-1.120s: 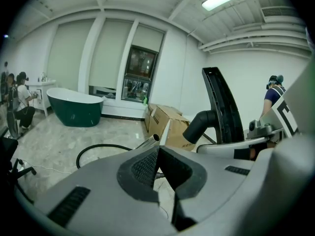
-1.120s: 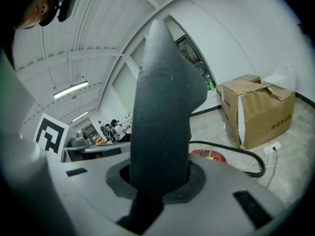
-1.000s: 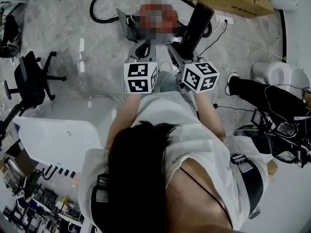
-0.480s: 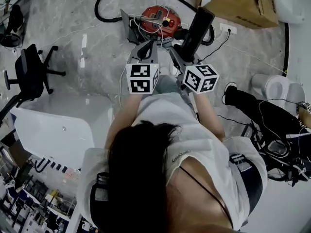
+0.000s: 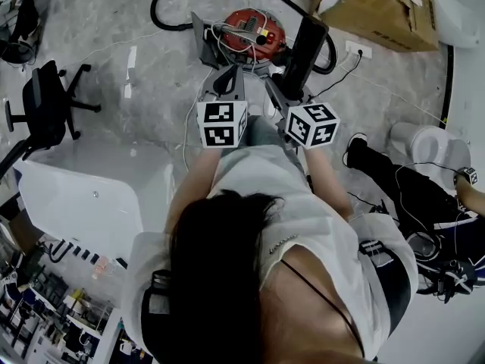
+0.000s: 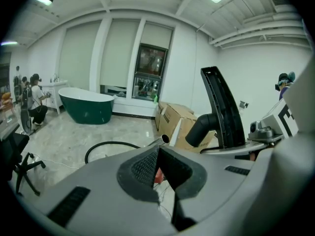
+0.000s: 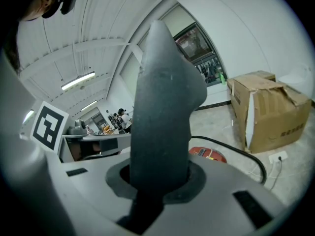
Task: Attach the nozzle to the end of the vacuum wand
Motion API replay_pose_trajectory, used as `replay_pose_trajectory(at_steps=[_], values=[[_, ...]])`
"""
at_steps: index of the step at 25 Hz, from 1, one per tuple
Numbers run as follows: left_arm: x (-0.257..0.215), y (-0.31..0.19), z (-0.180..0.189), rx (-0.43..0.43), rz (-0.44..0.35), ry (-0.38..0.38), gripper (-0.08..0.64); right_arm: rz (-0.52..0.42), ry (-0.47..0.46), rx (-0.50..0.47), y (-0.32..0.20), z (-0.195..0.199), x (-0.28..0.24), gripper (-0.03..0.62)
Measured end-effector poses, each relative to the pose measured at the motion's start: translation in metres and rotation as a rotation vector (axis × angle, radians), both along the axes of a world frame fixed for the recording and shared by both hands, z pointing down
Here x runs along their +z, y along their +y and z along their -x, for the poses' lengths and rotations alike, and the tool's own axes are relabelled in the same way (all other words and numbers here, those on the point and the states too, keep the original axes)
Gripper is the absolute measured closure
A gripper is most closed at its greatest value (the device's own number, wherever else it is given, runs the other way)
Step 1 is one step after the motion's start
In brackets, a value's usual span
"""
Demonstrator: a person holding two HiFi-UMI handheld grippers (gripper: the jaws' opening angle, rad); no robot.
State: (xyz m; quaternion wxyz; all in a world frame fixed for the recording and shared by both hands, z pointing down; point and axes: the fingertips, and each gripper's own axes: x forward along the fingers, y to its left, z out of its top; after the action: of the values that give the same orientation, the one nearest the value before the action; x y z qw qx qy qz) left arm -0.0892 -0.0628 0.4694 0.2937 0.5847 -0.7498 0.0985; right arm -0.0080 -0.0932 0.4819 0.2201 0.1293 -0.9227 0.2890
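Observation:
My right gripper (image 5: 286,80) is shut on the black flat nozzle (image 5: 305,45), which sticks up and away from it over the floor. In the right gripper view the nozzle (image 7: 165,107) fills the middle, clamped between the jaws of the right gripper (image 7: 160,173). My left gripper (image 5: 229,73) is shut, with nothing between its pads. In the left gripper view, the open end of a metal tube (image 6: 162,139) shows just past the tips of the left gripper (image 6: 158,149), with the nozzle (image 6: 224,107) to the right. The red vacuum (image 5: 250,32) sits on the floor beyond both grippers.
A black hose (image 5: 170,21) loops from the vacuum. A cardboard box (image 5: 379,6) lies at the back right, with a power strip (image 5: 356,49) and cables near it. An office chair (image 5: 45,112) and a white tub (image 5: 83,203) are at left. Another person's leg (image 5: 379,158) is at right.
The right gripper has sunk slightly with the nozzle. The head view has drifted, so the vacuum sits a little lower in the picture. Both grips look the same.

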Motion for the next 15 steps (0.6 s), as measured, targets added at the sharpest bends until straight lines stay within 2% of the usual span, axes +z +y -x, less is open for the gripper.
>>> replay_pose_trajectory(at_steps=[6, 15], values=[[0.004, -0.004, 0.010, 0.001, -0.005, -0.004, 0.560, 0.008, -0.031, 0.019, -0.005, 0.005, -0.005, 0.515], [0.013, -0.017, 0.018, 0.034, -0.021, 0.006, 0.558, -0.014, -0.023, 0.072, -0.025, 0.005, -0.008, 0.515]])
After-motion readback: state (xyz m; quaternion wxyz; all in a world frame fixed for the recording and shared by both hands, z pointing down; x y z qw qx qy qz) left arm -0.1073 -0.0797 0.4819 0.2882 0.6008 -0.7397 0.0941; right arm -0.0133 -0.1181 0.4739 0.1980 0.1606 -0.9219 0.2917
